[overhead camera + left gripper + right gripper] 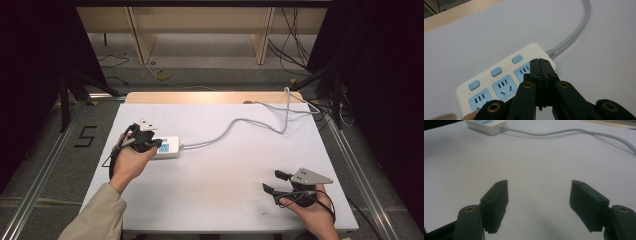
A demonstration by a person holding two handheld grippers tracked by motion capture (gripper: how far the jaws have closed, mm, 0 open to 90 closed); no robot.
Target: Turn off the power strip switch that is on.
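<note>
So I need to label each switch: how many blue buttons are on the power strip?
3, in a row along the power strip: one at the far end by the cable, one in the middle, one nearest the camera. The shut left tool could hide more.

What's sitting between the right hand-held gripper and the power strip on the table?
Nothing visible. The right hand-held gripper is open over bare white table, and the power strip lies beyond across an unobstructed surface. Its grey cable trails off to the side, not across the path.

Black "5" marked on floor [86, 136]
</note>
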